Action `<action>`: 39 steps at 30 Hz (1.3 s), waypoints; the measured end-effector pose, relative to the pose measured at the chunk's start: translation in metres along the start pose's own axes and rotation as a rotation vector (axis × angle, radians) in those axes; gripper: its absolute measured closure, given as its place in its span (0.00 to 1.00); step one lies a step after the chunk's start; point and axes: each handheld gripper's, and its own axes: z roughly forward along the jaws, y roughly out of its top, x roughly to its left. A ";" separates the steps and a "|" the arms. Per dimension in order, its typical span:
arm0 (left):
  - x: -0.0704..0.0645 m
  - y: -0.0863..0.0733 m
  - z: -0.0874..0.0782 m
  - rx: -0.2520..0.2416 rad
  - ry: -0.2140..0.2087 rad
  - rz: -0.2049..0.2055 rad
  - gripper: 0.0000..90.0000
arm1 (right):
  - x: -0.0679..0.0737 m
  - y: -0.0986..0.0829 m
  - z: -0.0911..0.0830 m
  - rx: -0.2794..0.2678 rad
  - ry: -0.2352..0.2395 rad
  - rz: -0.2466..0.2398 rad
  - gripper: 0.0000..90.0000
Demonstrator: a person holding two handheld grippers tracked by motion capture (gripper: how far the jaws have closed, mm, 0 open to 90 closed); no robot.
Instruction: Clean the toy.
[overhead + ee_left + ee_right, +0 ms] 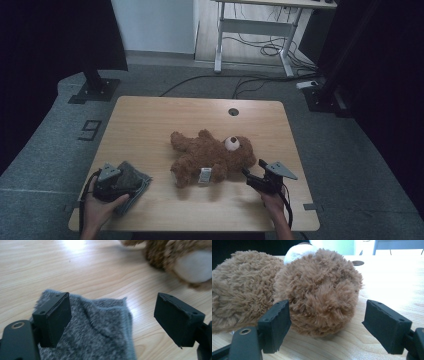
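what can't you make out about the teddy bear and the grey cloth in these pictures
- Teddy bear: face turned away in the high view; the right gripper view is too close.
- White tag: print too small, high view.
- Grey cloth: near part cut off by the bottom edge, left gripper view; partly under the left gripper from above.

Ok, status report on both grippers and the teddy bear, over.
Left gripper open over grey cloth. Right gripper open at teddy bear. Nothing between.

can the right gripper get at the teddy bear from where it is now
Probably yes. The right gripper is open, its jaws spread wide, with the teddy bear straight ahead between them. Only bare table lies around it.
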 end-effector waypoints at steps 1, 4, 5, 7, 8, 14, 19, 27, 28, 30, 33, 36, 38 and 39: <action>0.001 -0.001 0.002 0.009 0.003 0.003 0.16 | 0.000 0.000 0.000 0.000 0.000 -0.002 0.23; 0.003 -0.004 0.008 0.045 0.017 0.013 0.16 | 0.001 0.000 0.000 -0.004 0.002 -0.005 0.23; 0.004 -0.006 0.011 0.055 0.024 0.015 0.16 | 0.000 0.000 -0.001 -0.010 0.001 -0.005 0.24; 0.006 -0.008 0.015 0.078 0.031 0.018 0.16 | 0.000 0.000 -0.001 -0.015 0.002 -0.003 0.24; 0.007 -0.010 0.017 0.087 0.039 0.016 0.16 | -0.001 0.000 -0.001 -0.017 0.002 -0.003 0.24; 0.010 -0.015 0.026 0.141 0.061 0.017 0.16 | -0.002 0.001 -0.003 -0.025 -0.003 0.001 0.24; 0.010 -0.019 0.034 0.185 0.066 0.024 0.15 | 0.000 0.000 -0.004 -0.049 -0.020 -0.011 0.27; 0.012 -0.020 0.038 0.191 0.054 0.012 0.12 | 0.001 0.000 -0.004 -0.051 -0.024 -0.017 0.28; 0.012 -0.020 0.038 0.192 0.050 0.011 0.12 | 0.001 0.000 -0.003 -0.049 -0.024 -0.018 0.28; 0.012 -0.020 0.036 0.173 0.046 0.006 0.12 | 0.001 0.000 -0.003 -0.045 -0.025 -0.022 0.28; 0.010 -0.017 0.033 0.148 0.015 -0.007 0.13 | 0.001 -0.001 -0.003 -0.041 -0.025 -0.021 0.28; 0.007 -0.018 0.037 0.177 0.009 0.013 0.11 | 0.000 -0.001 -0.002 -0.040 -0.028 -0.018 0.28; 0.006 -0.018 0.039 0.183 0.010 0.017 0.08 | 0.000 -0.001 -0.002 -0.038 -0.029 -0.020 0.28; 0.006 -0.018 0.039 0.187 0.007 0.021 0.07 | 0.000 -0.001 -0.002 -0.037 -0.029 -0.019 0.28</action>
